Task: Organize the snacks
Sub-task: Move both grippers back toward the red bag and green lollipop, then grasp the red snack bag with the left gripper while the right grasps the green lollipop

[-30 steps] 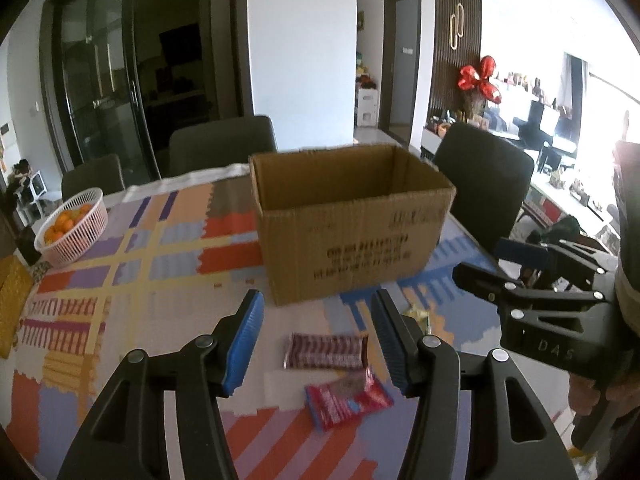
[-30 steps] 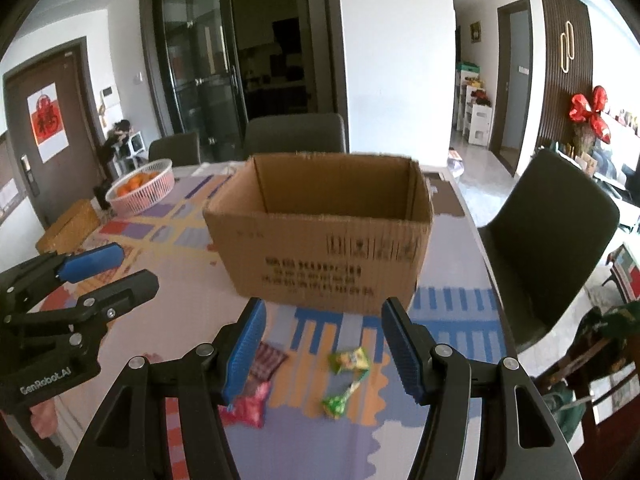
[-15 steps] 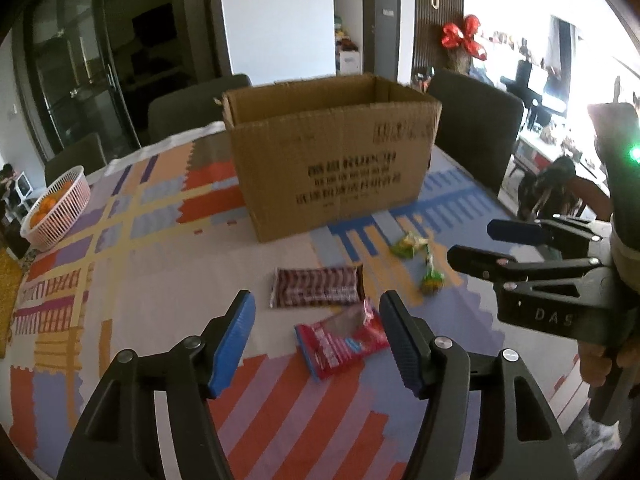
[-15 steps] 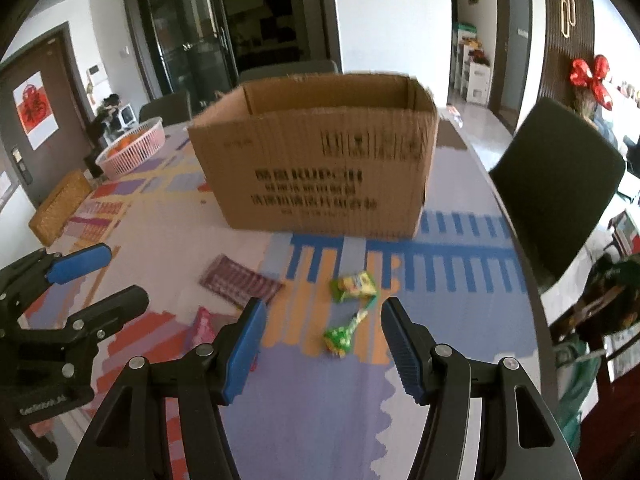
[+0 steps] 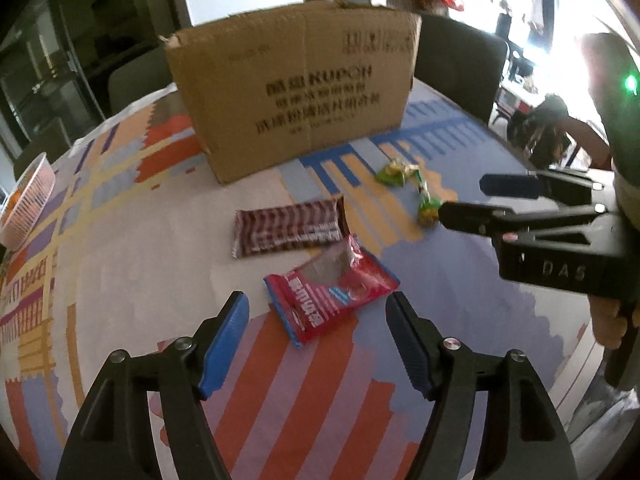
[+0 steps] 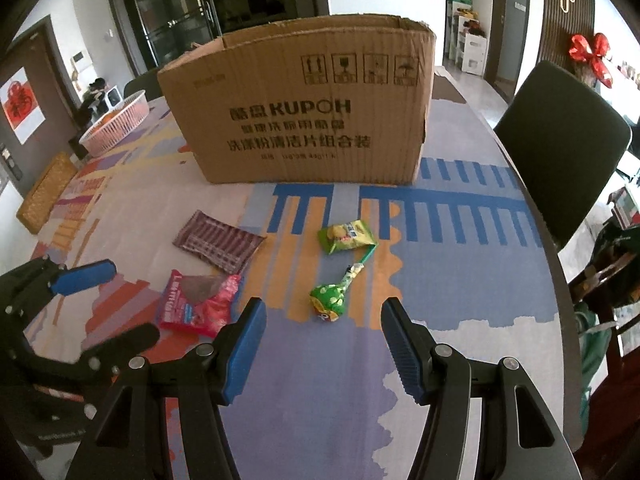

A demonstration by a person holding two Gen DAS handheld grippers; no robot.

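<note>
An open cardboard box (image 5: 296, 92) (image 6: 304, 108) stands on the patterned table. In front of it lie a red snack packet (image 5: 330, 294) (image 6: 198, 300), a dark striped packet (image 5: 288, 226) (image 6: 218, 240), a green packet (image 5: 394, 172) (image 6: 348, 236) and a green lollipop (image 5: 428, 208) (image 6: 330, 298). My left gripper (image 5: 318, 308) is open, just above and short of the red packet. My right gripper (image 6: 322, 312) is open, just short of the lollipop. Each gripper shows in the other's view, the right one (image 5: 472, 196) and the left one (image 6: 116, 308).
A pink basket of oranges (image 5: 24, 208) (image 6: 116, 122) sits at the table's far left. A woven mat (image 6: 46, 192) lies at the left edge. Dark chairs (image 6: 560, 144) (image 5: 456, 60) stand at the right side and behind the box.
Both grippers have dropped lower and come closer to the snacks. The left now hovers at the red packet, the right at the lollipop. Both stay open.
</note>
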